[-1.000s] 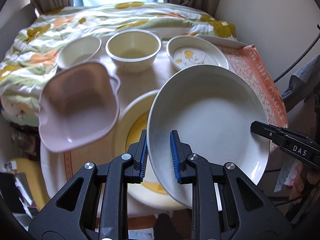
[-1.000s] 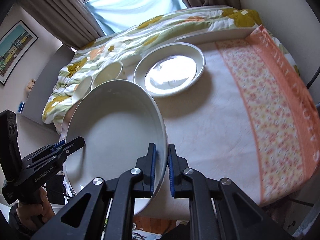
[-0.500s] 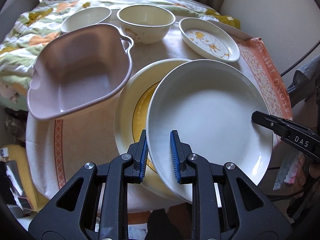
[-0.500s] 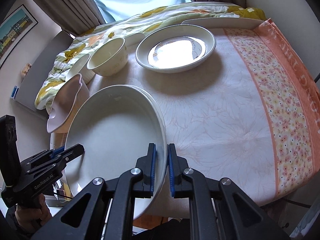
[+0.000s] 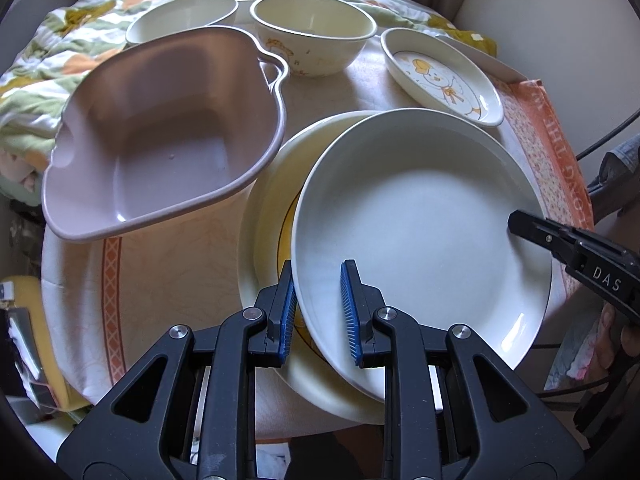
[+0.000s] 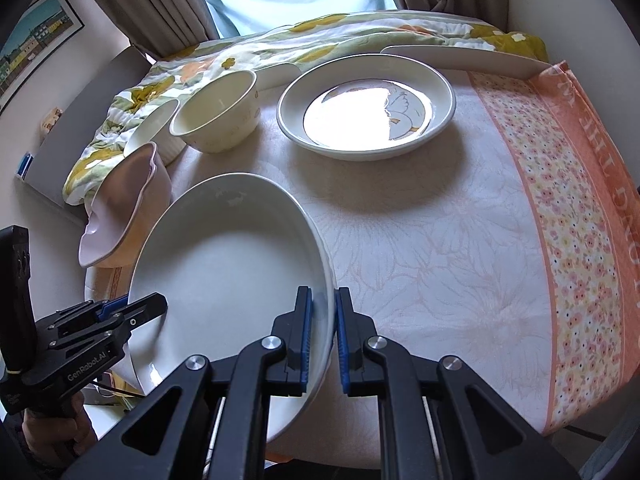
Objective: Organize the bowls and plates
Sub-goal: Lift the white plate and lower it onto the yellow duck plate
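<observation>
Both grippers clamp the white plate (image 5: 420, 224), left gripper (image 5: 318, 312) on its near rim, right gripper (image 6: 322, 332) on the opposite edge, just above the yellow plate (image 5: 268, 200) on the counter; stacking step; next, lower level and release.

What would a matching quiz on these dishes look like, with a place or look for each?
Things:
1. white plate
2. pink bowl
3. duck plate
4. yellow plate

Descriptions:
a. lies partly under another dish
b. has a handle loop on its rim
c. pinched at its rim by both grippers
d. stands alone near the orange cloth border

Pairs: 1-c, 2-b, 3-d, 4-a
</observation>
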`<state>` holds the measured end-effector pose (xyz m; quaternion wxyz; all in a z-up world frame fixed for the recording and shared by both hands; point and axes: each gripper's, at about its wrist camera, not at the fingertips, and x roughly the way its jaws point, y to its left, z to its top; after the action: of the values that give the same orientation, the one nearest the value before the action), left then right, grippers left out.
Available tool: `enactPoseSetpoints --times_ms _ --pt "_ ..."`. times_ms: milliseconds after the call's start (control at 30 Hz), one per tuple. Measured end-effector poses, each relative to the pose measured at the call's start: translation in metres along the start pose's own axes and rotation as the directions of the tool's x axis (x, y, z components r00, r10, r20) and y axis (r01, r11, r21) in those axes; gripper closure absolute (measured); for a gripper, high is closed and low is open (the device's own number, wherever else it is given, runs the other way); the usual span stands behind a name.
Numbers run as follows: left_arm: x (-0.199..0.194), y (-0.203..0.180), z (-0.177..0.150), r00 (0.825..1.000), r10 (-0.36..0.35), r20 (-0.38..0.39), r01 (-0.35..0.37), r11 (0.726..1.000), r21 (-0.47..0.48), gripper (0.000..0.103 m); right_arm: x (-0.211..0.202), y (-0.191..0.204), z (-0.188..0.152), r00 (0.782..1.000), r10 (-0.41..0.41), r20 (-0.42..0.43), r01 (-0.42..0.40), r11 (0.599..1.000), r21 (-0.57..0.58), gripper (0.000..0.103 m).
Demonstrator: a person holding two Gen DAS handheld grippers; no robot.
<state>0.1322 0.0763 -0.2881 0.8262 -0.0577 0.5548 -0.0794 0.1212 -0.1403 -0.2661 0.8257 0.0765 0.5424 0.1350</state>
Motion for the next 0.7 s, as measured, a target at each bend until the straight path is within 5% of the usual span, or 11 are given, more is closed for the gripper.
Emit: enactPoseSetpoints --times_ms 367,700 --pt "0.008 -0.01 0.003 0.998 0.062 0.003 -0.062 0.998 0.019 0.083 0.004 0.003 0.004 1.0 -0.018 0.017 0.019 0.998 -0.059 0.092" --pt "0.008 -0.037 0.0 0.97 0.24 0.048 -0.244 0.96 0.135 0.083 0.006 0.008 0.003 0.999 -0.035 0.024 0.037 0.994 -0.107 0.092"
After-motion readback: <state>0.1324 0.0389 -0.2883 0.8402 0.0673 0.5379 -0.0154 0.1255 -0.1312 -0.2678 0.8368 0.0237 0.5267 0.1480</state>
